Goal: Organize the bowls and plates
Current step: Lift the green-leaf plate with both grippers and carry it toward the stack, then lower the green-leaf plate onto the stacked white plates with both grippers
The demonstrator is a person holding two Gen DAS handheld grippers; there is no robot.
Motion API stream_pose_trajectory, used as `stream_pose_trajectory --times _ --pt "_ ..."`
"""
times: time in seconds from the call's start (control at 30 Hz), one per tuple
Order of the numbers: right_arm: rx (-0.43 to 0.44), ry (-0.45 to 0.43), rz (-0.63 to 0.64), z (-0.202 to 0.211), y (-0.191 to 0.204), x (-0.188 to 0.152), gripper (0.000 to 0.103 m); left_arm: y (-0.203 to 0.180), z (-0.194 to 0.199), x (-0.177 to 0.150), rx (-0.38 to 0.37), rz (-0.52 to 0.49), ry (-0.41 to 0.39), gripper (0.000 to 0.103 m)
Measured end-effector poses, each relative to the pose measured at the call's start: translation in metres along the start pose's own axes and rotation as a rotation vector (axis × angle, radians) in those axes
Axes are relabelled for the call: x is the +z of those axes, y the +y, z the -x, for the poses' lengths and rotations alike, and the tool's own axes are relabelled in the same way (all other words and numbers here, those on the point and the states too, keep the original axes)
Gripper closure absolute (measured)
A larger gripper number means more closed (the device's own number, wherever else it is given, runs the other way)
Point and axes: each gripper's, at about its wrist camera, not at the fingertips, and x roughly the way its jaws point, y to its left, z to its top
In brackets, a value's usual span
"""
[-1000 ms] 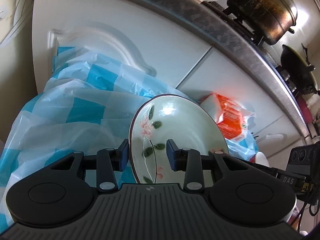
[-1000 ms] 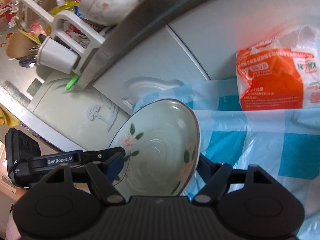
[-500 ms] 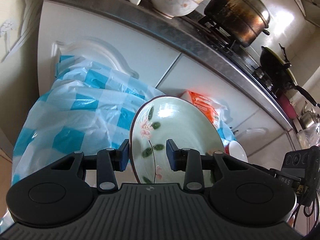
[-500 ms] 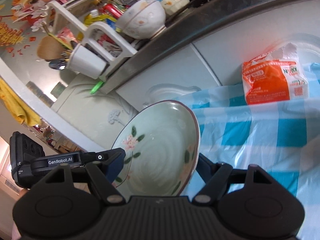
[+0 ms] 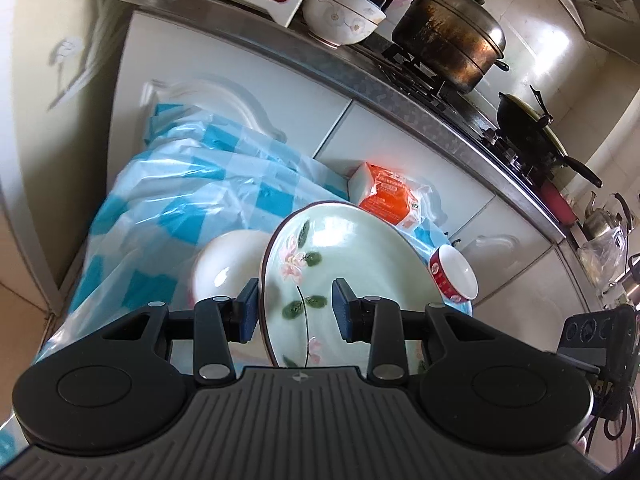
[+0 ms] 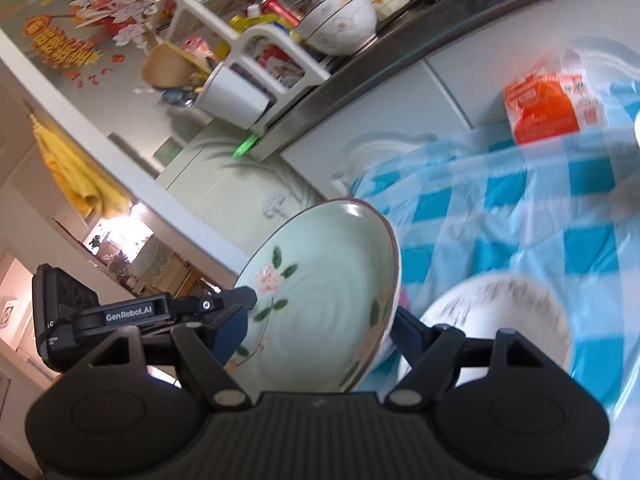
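1. Writing first: "GenRobot.AI" is printed in white on the black body of your left tongs [image 6: 236, 312] as the right wrist view shows them; that is the only text you can read plainly.
2. Print on the orange packet [image 5: 390, 198] is too small and blurred to make out.
3. Red-and-gold lettering with a dragon figure on the poster [image 6: 68, 36] above the fridge is blurred too.
4. Your left tongs [image 5: 296, 310] are clenched on the near rim of the green floral plate [image 5: 352, 264]: one blue pad lies on the outside of the rim, the other over the painted face.
5. Your right tongs [image 6: 320, 330] grasp the same plate [image 6: 320, 300] from the opposite side, one finger at the painted face and the other behind the far rim, so the plate hangs tilted between both tools, clear of the surface below.
6. Under and behind the plate lies a blue-and-white checked plastic cover [image 5: 192, 200], set against white cabinet doors [image 5: 400, 148].
7. On that cover a white bowl [image 5: 224, 268] sits just left of the plate, and a small red cup [image 5: 454, 274] with a white inside leans to its right.
8. Up on the steel counter [image 5: 360, 76] stand a white flowered bowl [image 5: 340, 20], a scorched lidded pot [image 5: 448, 40] and a white rack [image 6: 240, 60].
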Motion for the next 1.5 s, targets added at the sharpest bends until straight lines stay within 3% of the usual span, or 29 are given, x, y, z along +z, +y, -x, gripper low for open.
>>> stream_pose_trajectory --times 0.37,0.67,0.97,1.5 --pt "0.030 0.021 -0.031 -0.003 0.019 -0.070 0.025 0.036 0.040 -0.050 0.019 0.069 -0.048 0.064" --pt "0.023 0.029 -0.008 -0.009 0.034 -0.108 0.025 0.052 0.049 -0.092 0.085 0.084 -0.093 0.064" --pt "-0.042 0.035 0.057 -0.014 0.041 -0.128 0.025 0.058 0.050 -0.112 0.112 0.075 -0.123 0.064" --pt "-0.140 0.058 0.216 -0.022 0.056 -0.144 0.025 0.069 0.046 -0.129 0.140 0.096 -0.104 0.064"
